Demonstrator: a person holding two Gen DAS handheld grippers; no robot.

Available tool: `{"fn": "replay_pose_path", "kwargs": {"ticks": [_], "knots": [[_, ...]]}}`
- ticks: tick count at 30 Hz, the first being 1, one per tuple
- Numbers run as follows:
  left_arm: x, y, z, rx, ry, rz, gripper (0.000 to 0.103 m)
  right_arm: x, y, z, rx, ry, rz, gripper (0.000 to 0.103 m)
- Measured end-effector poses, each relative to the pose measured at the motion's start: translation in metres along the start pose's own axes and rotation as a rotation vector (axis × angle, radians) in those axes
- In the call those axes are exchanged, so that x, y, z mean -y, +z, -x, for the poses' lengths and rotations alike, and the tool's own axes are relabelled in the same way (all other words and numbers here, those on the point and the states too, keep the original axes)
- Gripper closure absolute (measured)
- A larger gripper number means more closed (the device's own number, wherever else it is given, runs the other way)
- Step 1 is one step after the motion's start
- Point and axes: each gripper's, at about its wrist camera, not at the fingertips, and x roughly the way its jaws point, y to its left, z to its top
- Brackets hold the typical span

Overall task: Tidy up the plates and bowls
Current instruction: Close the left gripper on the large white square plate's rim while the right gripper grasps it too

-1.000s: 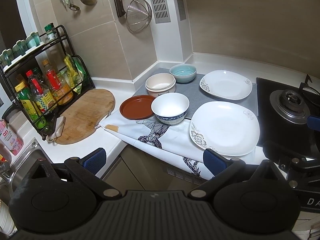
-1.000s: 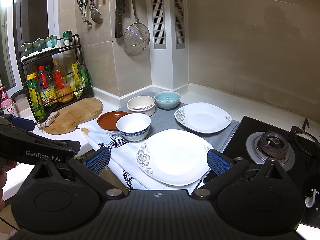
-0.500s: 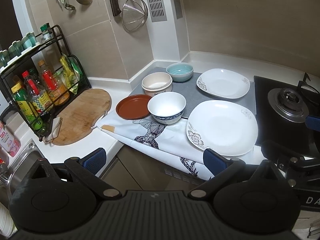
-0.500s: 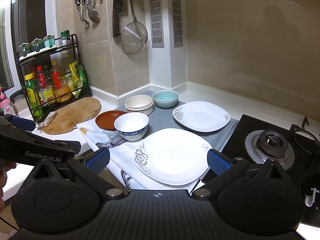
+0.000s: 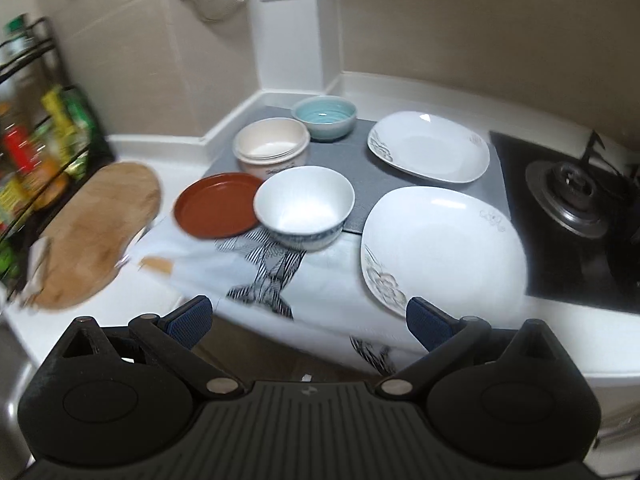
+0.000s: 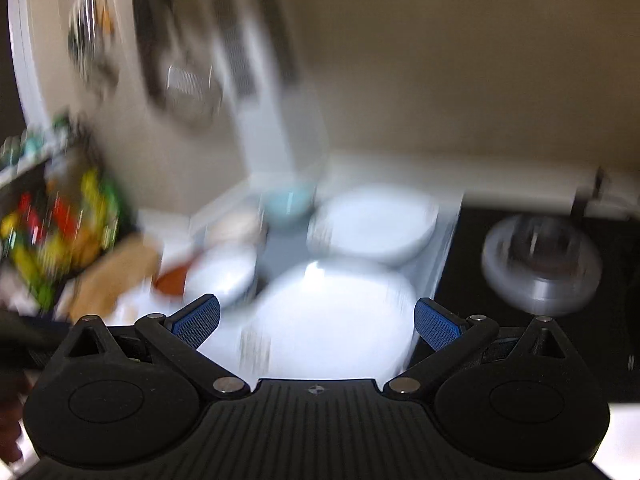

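Observation:
On the counter, the left wrist view shows a near white square plate (image 5: 442, 246), a far white square plate (image 5: 430, 146), a white bowl with blue pattern (image 5: 305, 206), a brown plate (image 5: 214, 204), stacked cream bowls (image 5: 272, 148) and a teal bowl (image 5: 325, 117). My left gripper (image 5: 308, 320) hangs open and empty in front of the counter edge. The right wrist view is heavily blurred; my right gripper (image 6: 316, 322) is open and empty just above the near white plate (image 6: 332, 312), with the far plate (image 6: 372, 222) and teal bowl (image 6: 289, 202) behind.
A grey mat (image 5: 362, 178) and a patterned white cloth (image 5: 264, 268) lie under the dishes. A gas hob (image 5: 576, 196) sits to the right. A wooden cutting board (image 5: 96, 232) and a rack of bottles (image 5: 32, 160) stand at the left.
Both grippers have moved forward and down toward the dishes, which appear larger now. The right wrist view has become motion-blurred. Both grippers stay open.

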Motion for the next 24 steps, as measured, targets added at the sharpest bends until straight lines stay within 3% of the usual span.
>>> {"fn": "replay_pose_path", "kwargs": {"ticks": [2, 3, 5, 8, 10, 12, 16, 19, 24], "knots": [[-0.006, 0.008, -0.027, -0.011, -0.058, -0.031, 0.000, -0.009, 0.002, -0.001, 0.117, -0.042, 0.074, 0.000], [-0.008, 0.012, -0.040, -0.021, -0.103, -0.043, 0.000, -0.011, 0.003, -0.008, 0.130, -0.074, 0.108, 0.000], [-0.012, 0.019, -0.067, -0.039, -0.199, -0.067, 0.000, -0.009, 0.001, -0.030, 0.061, -0.147, 0.103, 0.000], [-0.013, 0.021, -0.098, -0.042, -0.297, -0.107, 0.000, 0.011, -0.009, -0.063, -0.092, -0.203, -0.089, 0.000], [-0.014, 0.021, -0.116, -0.062, -0.362, -0.142, 0.000, 0.021, -0.017, -0.072, -0.130, -0.225, -0.202, 0.000], [-0.012, 0.021, -0.133, -0.083, -0.409, -0.154, 0.000, 0.017, -0.024, -0.076, -0.128, -0.251, -0.213, 0.000], [0.000, 0.024, -0.164, -0.150, -0.452, -0.147, 0.000, 0.011, -0.028, -0.095, -0.187, -0.253, -0.153, 0.000], [0.012, 0.026, -0.180, -0.188, -0.441, -0.136, 0.000, 0.022, -0.030, -0.119, -0.247, -0.227, -0.162, 0.000], [0.031, 0.030, -0.195, -0.233, -0.422, -0.128, 0.000, 0.046, -0.036, -0.151, -0.344, -0.170, -0.192, 0.011]]}}
